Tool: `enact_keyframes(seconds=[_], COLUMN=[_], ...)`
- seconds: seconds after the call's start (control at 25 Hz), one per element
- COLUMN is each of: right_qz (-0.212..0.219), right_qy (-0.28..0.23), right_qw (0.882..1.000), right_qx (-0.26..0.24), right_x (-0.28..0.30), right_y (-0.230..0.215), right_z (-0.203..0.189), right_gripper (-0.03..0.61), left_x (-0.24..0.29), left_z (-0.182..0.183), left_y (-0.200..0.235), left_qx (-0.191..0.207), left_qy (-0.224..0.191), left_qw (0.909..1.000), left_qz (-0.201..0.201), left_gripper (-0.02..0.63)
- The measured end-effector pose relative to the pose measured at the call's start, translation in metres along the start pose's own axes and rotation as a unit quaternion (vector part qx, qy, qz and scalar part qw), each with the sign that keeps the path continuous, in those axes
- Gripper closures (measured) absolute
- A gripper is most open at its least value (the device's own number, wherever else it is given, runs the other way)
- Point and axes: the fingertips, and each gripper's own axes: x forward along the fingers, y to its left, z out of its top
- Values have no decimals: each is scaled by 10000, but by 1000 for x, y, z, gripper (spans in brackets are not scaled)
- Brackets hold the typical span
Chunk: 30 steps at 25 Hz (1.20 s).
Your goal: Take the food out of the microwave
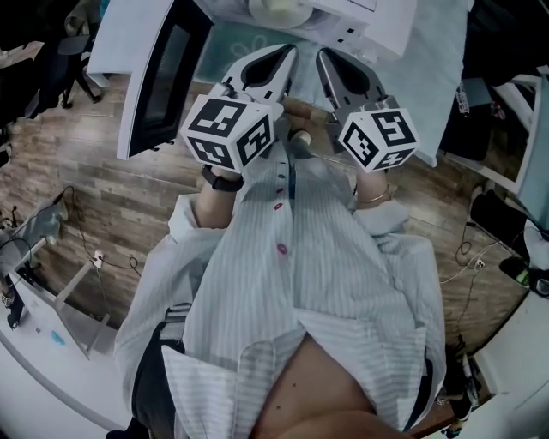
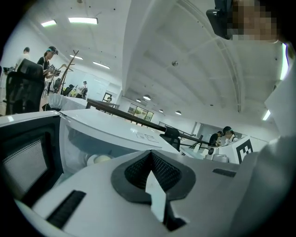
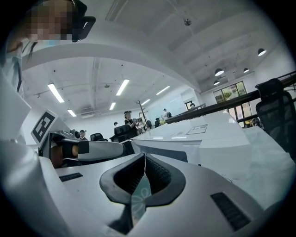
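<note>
Sleeves of a striped shirt (image 1: 343, 257) lead forward to two hands, each bearing a gripper in front of the chest. Left gripper (image 1: 290, 53): jaws fully together, nothing between the pads. Right gripper (image 1: 322, 55): jaws likewise closed and empty. Both tips point toward the microwave (image 1: 369, 21) and touch nothing. The microwave door (image 1: 159, 77) stands wide open on the left side. The food (image 2: 99, 159), a pale round item, sits inside the cavity.
</note>
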Motion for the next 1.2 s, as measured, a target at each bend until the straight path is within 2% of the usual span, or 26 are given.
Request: enact_keyframes(seconds=[0.56, 0.76, 1.04, 1.2], right_qz=[-198, -301, -460, -534], right_qy=[-17, 55, 121, 200], right_qw=[9997, 9995, 9987, 9981], right_qx=[107, 109, 164, 225], right_x=[73, 88, 101, 110], right_y=[-10, -19, -18, -19], right_z=[16, 11, 0, -13], right_gripper=[545, 545, 545, 545], left_x=[35, 39, 36, 40], left_z=[37, 32, 23, 9], left_y=[68, 86, 103, 111], left_qx=[-23, -114, -442, -495], left_qy=[39, 112, 83, 228], left_qw=[9998, 9997, 9984, 9977], left_qz=[-180, -207, -353, -408], left_gripper=[606, 606, 606, 606])
